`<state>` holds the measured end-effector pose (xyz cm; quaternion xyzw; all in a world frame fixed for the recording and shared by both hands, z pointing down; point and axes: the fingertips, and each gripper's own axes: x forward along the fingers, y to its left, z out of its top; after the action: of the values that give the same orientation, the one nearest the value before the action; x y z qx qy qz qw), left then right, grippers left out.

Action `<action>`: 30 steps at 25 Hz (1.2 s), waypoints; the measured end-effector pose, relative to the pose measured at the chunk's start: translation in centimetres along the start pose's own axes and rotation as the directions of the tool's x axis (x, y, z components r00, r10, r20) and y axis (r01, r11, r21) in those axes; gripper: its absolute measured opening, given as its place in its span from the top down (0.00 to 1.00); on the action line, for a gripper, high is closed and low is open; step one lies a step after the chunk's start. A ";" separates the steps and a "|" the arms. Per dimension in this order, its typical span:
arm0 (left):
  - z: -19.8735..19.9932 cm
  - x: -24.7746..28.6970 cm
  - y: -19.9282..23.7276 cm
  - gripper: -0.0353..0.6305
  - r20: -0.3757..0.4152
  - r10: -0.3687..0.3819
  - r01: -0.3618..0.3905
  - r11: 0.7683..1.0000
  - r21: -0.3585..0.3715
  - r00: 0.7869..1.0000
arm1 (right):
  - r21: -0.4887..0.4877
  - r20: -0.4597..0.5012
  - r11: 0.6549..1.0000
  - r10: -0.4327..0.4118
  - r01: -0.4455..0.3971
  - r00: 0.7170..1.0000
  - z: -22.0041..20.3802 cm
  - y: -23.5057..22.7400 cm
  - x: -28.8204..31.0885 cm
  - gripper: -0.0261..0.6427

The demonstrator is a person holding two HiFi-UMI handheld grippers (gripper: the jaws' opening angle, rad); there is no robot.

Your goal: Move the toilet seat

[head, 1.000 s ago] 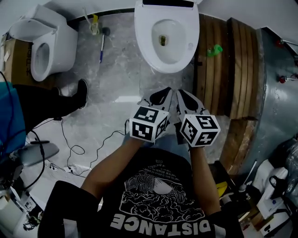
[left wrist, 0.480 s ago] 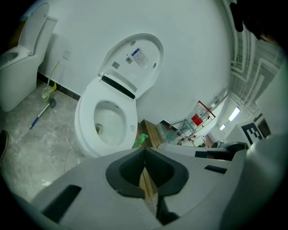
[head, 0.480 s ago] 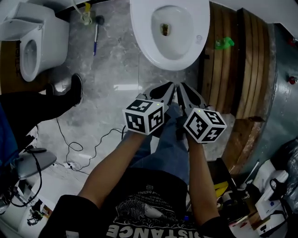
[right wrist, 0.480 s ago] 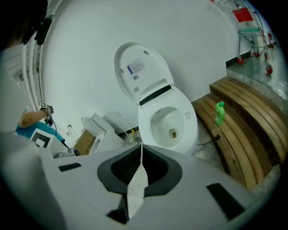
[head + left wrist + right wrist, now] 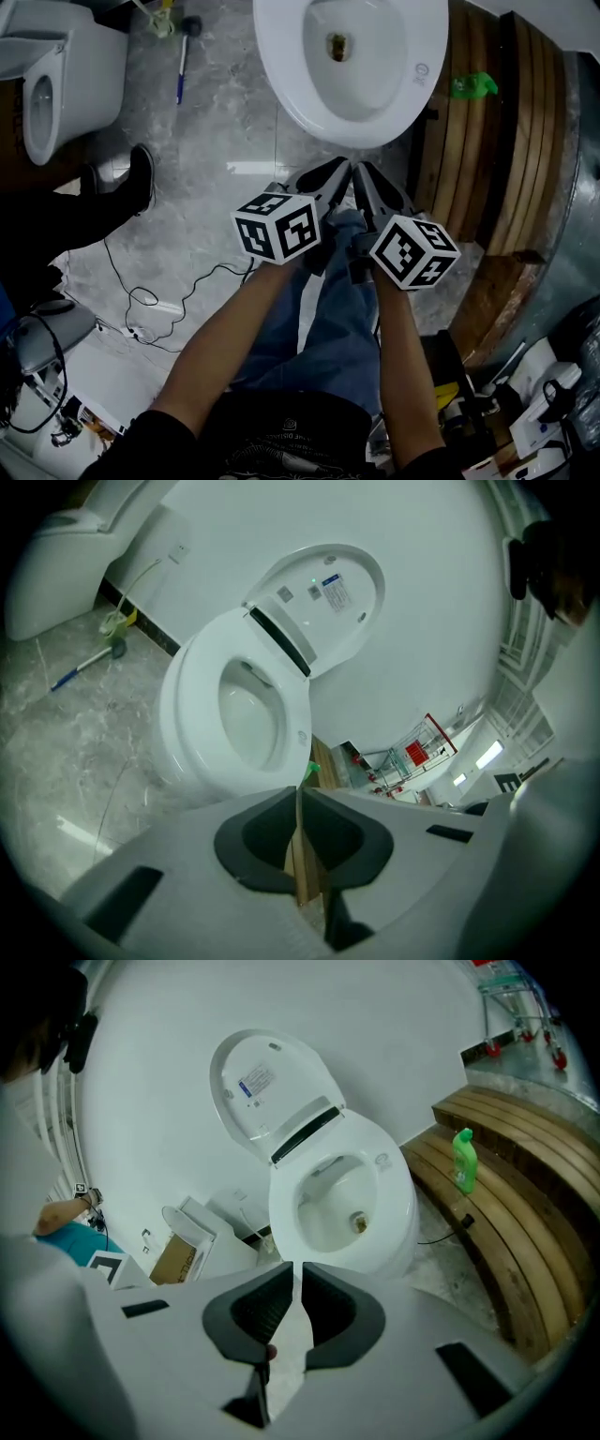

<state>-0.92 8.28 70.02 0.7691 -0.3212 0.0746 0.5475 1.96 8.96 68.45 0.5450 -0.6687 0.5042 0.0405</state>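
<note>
The white toilet [image 5: 352, 70] stands at the top of the head view, its seat ring [image 5: 234, 714] lying flat on the bowl. Its lid [image 5: 323, 588] is raised against the wall, as the right gripper view also shows, lid [image 5: 267, 1082] above the bowl [image 5: 342, 1199]. My left gripper [image 5: 328, 178] and right gripper [image 5: 370, 183] are side by side just in front of the bowl's front rim, not touching it. The left gripper [image 5: 297, 794] is shut with nothing held. The right gripper [image 5: 299, 1269] is shut too, with nothing between its pads.
A second white toilet [image 5: 47, 75] stands at the far left. A slatted wooden platform [image 5: 506, 141] with a green bottle [image 5: 473, 86] runs along the right. A blue-handled brush [image 5: 183, 66], a person's black shoe [image 5: 136, 178] and cables [image 5: 141, 300] lie on the grey floor.
The toilet has come nearer and larger in the head view as I stepped toward it. Both grippers stayed side by side and shut.
</note>
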 end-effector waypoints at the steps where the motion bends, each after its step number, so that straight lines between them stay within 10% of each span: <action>1: -0.4 0.4 0.6 0.93 0.003 -0.005 0.005 1.000 -0.019 1.000 | 0.018 0.008 1.000 0.002 -0.003 1.000 -0.3 -0.6 0.3 0.93; 30: -2.3 5.2 7.8 0.66 0.147 -0.081 0.118 0.956 -0.267 0.986 | 0.314 0.150 0.923 0.182 -0.221 0.972 -1.6 -8.3 6.8 0.63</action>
<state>-0.76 6.65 79.55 0.7042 -0.3253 -0.0505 0.6290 4.81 6.27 78.49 0.5011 -0.6289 0.5770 -0.1427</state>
